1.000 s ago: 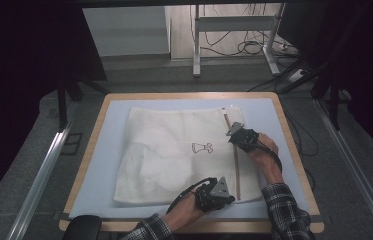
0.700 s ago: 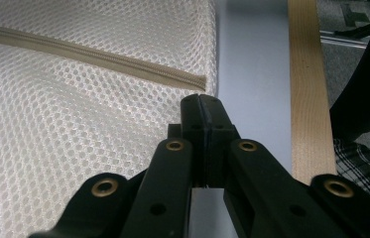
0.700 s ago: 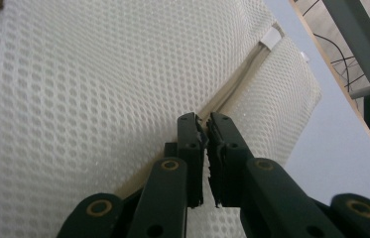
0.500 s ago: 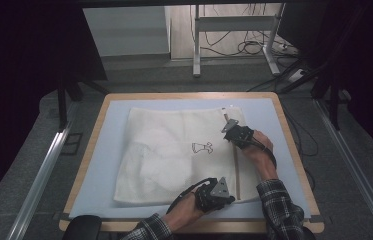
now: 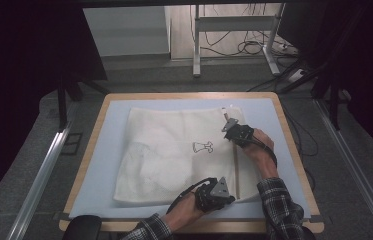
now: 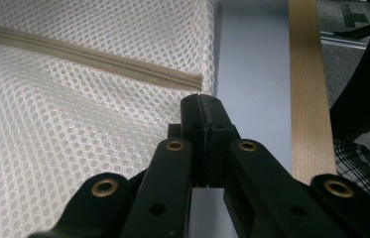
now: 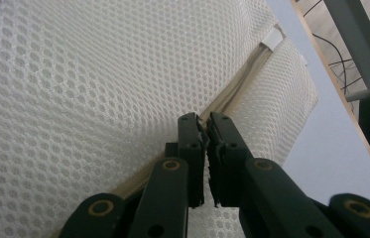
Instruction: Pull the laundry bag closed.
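Observation:
A white mesh bag [image 5: 174, 150] lies flat on the blue mat [image 5: 111, 135], with a small bone print [image 5: 202, 146] and a beige zipper [image 5: 235, 165] running along its right side. My left gripper [image 5: 230, 198] is at the bag's near edge; in the left gripper view its jaws [image 6: 202, 101] are pressed together on the mesh hem [image 6: 73, 109] just below the zipper's end [image 6: 192, 82]. My right gripper [image 5: 230, 131] sits farther up the zipper. Its jaws [image 7: 206, 121] are nearly together over the zipper line [image 7: 239, 87], pinching a small pale piece that looks like the pull.
The mat lies on a wooden-rimmed table [image 5: 184, 95]. The table's near edge [image 6: 309, 99] runs close beside the left gripper. Metal rails [image 5: 39, 175] flank the table; a stand and cables [image 5: 254, 47] lie on the floor beyond. Plaid sleeves [image 5: 279, 210] enter from below.
The right gripper has shifted slightly along the zipper toward the bag's far end. The left gripper has stayed where it was.

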Demonstrator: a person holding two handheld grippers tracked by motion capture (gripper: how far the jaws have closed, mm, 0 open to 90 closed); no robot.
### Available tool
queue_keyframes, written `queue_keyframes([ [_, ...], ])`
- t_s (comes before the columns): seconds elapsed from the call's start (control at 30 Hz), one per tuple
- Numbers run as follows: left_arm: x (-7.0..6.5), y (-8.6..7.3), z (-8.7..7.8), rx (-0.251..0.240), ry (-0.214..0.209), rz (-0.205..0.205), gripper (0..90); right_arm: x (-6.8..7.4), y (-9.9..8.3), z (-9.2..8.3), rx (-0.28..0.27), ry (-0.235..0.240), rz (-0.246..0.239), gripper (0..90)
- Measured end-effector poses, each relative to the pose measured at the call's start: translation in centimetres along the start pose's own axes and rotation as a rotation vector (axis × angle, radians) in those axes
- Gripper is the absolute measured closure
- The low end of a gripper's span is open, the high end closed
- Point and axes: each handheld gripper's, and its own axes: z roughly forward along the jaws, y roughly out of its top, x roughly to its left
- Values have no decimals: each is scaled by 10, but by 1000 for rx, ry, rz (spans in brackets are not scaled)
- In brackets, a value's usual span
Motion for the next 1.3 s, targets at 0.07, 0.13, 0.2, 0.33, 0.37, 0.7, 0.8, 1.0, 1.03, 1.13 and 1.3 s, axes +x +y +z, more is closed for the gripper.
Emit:
queue_keyframes([
  [0.07, 0, 0, 0, 0, 1, 0, 900, 0, 0, 0, -3, -1, 2, 845],
  [0.13, -1, 0, 0, -2, 5, 5, 900, 0, 0, 0, -1, -4, -6, 848],
  [0.2, -2, 0, 0, -1, 11, 10, 900, 0, 2, 0, -3, -15, -10, 853],
  [0.33, -1, 0, 0, -2, 5, 4, 900, -1, 8, 3, -6, -23, -12, 855],
  [0.37, -1, 0, 0, -2, 5, 4, 900, -1, 9, 4, -3, -24, -13, 856],
  [0.7, 0, 0, 0, 0, 0, -1, 900, 0, 10, 6, 40, 9, -28, 845],
  [0.8, 0, 0, 0, 0, -1, -2, 900, -1, 6, 4, 56, 27, -29, 832],
  [1.0, 0, 0, 0, -4, -4, -7, 900, -2, -2, 1, 82, 16, -35, 833],
  [1.03, 0, 0, 0, -5, -5, -9, 900, -3, -3, 0, 82, 18, -40, 836],
  [1.13, 0, 0, 0, -5, -6, -10, 900, -3, -3, 0, 87, 13, -43, 846],
  [1.3, 1, 0, 0, -3, -7, -10, 900, -2, -2, 4, 81, -29, -69, 857],
])
